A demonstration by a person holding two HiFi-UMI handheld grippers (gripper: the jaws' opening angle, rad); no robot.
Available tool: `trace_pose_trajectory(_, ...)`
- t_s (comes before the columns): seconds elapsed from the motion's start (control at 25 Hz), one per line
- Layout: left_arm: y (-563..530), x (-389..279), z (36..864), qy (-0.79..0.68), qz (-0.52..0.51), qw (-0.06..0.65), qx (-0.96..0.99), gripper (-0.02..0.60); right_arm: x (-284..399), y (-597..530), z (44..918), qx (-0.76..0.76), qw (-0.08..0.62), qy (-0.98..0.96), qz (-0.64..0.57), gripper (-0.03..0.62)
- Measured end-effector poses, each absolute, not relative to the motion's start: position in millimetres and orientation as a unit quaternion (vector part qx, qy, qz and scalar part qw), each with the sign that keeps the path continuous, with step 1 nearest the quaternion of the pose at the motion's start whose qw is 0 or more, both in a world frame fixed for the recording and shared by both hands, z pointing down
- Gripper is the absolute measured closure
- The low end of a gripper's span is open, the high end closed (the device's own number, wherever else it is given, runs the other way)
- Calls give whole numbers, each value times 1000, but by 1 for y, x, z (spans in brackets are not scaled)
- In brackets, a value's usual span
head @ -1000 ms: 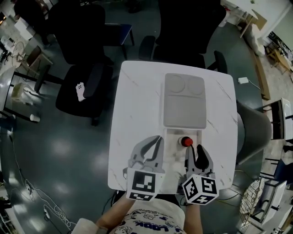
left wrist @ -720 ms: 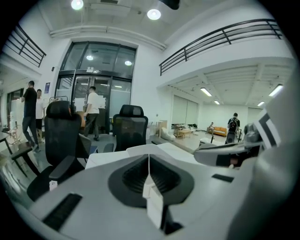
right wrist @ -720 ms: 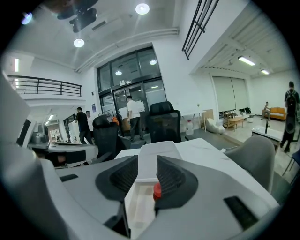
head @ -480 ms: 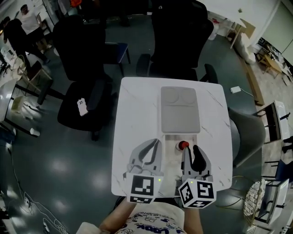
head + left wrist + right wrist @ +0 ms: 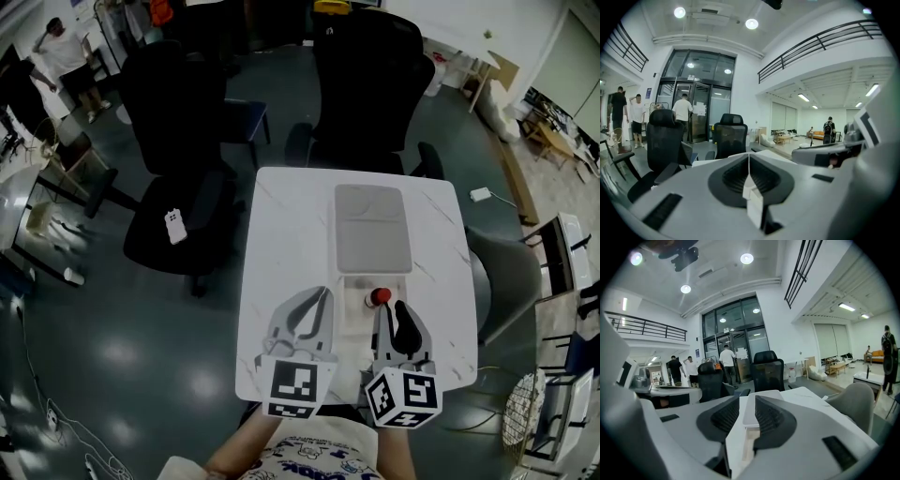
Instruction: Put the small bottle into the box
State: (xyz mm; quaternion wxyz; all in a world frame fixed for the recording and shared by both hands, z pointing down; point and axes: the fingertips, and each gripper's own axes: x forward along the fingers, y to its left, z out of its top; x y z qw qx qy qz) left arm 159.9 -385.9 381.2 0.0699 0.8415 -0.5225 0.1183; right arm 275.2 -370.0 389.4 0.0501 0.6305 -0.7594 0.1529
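The small bottle (image 5: 380,297), with a red cap, stands upright in the pale open box (image 5: 356,314) on the white table (image 5: 281,244). The box's grey lid (image 5: 372,228) lies open and flat beyond it. My right gripper (image 5: 400,309) is just near-right of the bottle, apart from it, its dark jaws shut together with nothing between them (image 5: 747,414). My left gripper (image 5: 324,292) rests to the left of the box, jaws meeting at the tips and holding nothing (image 5: 749,161). Neither gripper view shows the bottle.
Two black office chairs (image 5: 370,84) (image 5: 178,131) stand past the table's far edge, and a grey chair (image 5: 506,272) at its right. People stand far off by the glass doors (image 5: 726,363). The table's near edge is right under the grippers.
The right gripper's jaws have closed together, empty. The bottle has stayed in the box. The head view has shifted a little, and both grippers keep their places.
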Motion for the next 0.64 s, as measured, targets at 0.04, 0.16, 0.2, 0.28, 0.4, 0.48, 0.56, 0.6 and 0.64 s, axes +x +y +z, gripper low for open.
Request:
trace_pose_trajectory(0.04, -385, 160, 380, -522, 117, 69, 842, 561, 275, -369, 389, 631, 50, -759, 151, 480)
trace_pose_trajectory(0.16, -383, 159, 379, -520, 116, 68, 844, 561, 275, -367, 388, 634, 51, -756, 151, 480)
trace_pose_trajectory(0.2, -382, 159, 379, -519, 116, 68, 844, 561, 275, -366, 388, 636, 51, -755, 151, 480)
trace_pose_trajectory(0.28, -381, 159, 378, -517, 116, 68, 845, 561, 275, -364, 388, 638, 52, -754, 151, 480)
trace_pose_trajectory(0.4, -380, 158, 378, -516, 115, 68, 846, 561, 275, -361, 388, 640, 54, -752, 149, 480)
trace_pose_trajectory(0.48, -380, 158, 378, -516, 114, 67, 847, 561, 276, -360, 388, 642, 54, -750, 149, 480)
trace_pose_trajectory(0.56, -380, 158, 378, -515, 114, 66, 847, 561, 276, -359, 389, 643, 54, -749, 149, 480)
trace_pose_trajectory(0.6, -379, 158, 378, -515, 114, 67, 847, 561, 276, -358, 389, 643, 54, -749, 150, 480)
trace_pose_trajectory(0.64, -379, 157, 378, -515, 114, 67, 847, 561, 277, -357, 390, 644, 54, -748, 151, 480)
